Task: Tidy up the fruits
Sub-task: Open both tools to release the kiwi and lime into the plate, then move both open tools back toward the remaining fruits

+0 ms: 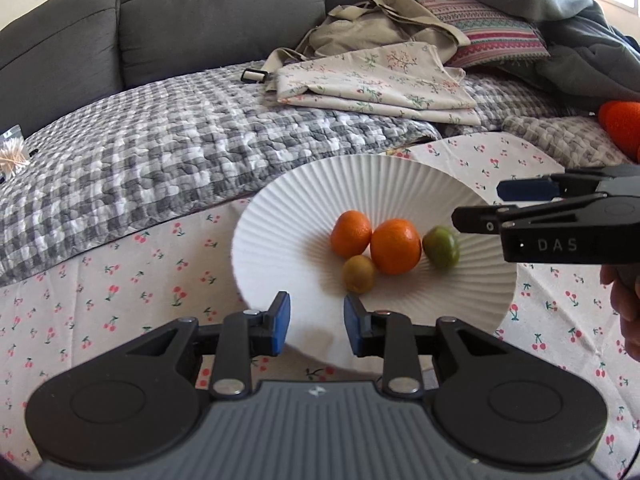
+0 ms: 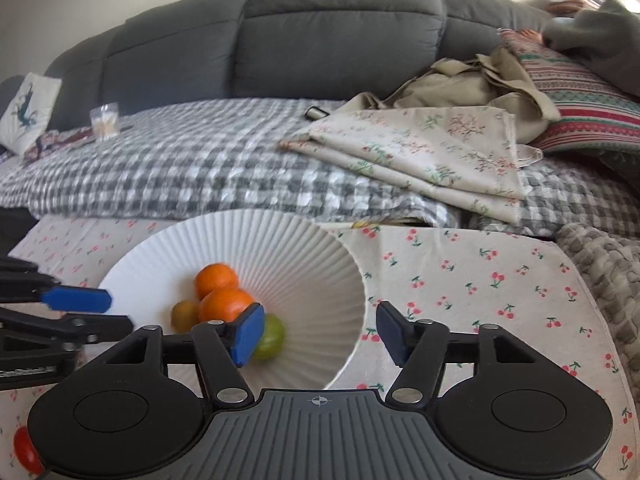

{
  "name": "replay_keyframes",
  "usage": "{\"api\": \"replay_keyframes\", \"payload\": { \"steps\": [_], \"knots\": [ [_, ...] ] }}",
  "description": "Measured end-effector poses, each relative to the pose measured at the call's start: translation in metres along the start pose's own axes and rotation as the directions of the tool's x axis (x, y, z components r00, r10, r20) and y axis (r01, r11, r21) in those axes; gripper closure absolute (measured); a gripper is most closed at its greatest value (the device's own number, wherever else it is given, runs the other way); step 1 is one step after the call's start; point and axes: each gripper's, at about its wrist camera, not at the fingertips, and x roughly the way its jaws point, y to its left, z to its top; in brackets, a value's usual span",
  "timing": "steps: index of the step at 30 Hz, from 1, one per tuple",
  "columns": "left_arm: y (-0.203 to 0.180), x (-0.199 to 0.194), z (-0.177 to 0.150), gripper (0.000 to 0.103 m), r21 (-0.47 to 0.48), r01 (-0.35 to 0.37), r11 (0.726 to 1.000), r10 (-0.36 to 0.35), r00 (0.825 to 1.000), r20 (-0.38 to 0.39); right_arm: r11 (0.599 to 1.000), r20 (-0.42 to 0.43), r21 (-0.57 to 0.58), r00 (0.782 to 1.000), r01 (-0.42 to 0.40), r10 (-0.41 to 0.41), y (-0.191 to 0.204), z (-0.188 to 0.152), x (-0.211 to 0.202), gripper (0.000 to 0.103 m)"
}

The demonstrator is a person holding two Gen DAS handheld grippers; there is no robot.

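A white ribbed plate point(image 1: 304, 196) point(image 2: 280, 240) sits on a cherry-print cloth. It holds two oranges point(image 1: 395, 245) point(image 1: 351, 233), a yellow-green fruit point(image 1: 359, 274) and a green fruit point(image 1: 441, 246); they also show in the right wrist view as oranges point(image 2: 224, 304) point(image 2: 215, 278), yellow-green fruit point(image 2: 183, 314) and green fruit point(image 2: 272, 336). My left gripper point(image 1: 316, 322) is open and empty over the plate's near rim. My right gripper point(image 2: 320, 332) is open and empty over the plate's right rim. A red fruit point(image 2: 26, 450) lies on the cloth at the lower left.
The cherry-print cloth point(image 1: 120, 288) point(image 2: 480, 280) covers the table. Behind it a grey sofa point(image 1: 180, 20) carries a checked quilt point(image 1: 160, 152), folded floral cloth point(image 1: 380, 76), a bag and pillows. An orange-red object point(image 1: 622, 124) sits at the right edge.
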Motion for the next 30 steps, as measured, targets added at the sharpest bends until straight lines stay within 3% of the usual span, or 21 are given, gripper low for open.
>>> {"api": "replay_keyframes", "payload": {
  "steps": [11, 24, 28, 30],
  "knots": [
    [0.011, -0.039, -0.001, 0.074, -0.03, 0.016, 0.999, -0.016, 1.0, 0.016, 0.998, 0.016, 0.05, 0.999, -0.041, 0.04, -0.008, 0.013, -0.021, 0.041],
    [0.007, -0.071, -0.019, 0.067, -0.06, 0.061, 0.996, -0.062, 0.998, -0.015, 0.998, -0.027, 0.012, 0.997, -0.067, 0.067, 0.0, 0.012, -0.065, 0.02],
    [0.008, -0.084, -0.024, 0.044, -0.073, 0.058, 0.996, -0.059, 0.998, -0.011, 0.995, -0.032, 0.036, 0.995, -0.094, 0.096, -0.001, 0.004, -0.083, 0.012],
    [0.008, -0.088, -0.027, 0.043, -0.078, 0.049, 0.996, -0.051, 0.999, -0.018, 0.992, -0.041, 0.051, 0.992, -0.115, 0.117, -0.001, -0.001, -0.088, 0.01]
  ]
}}
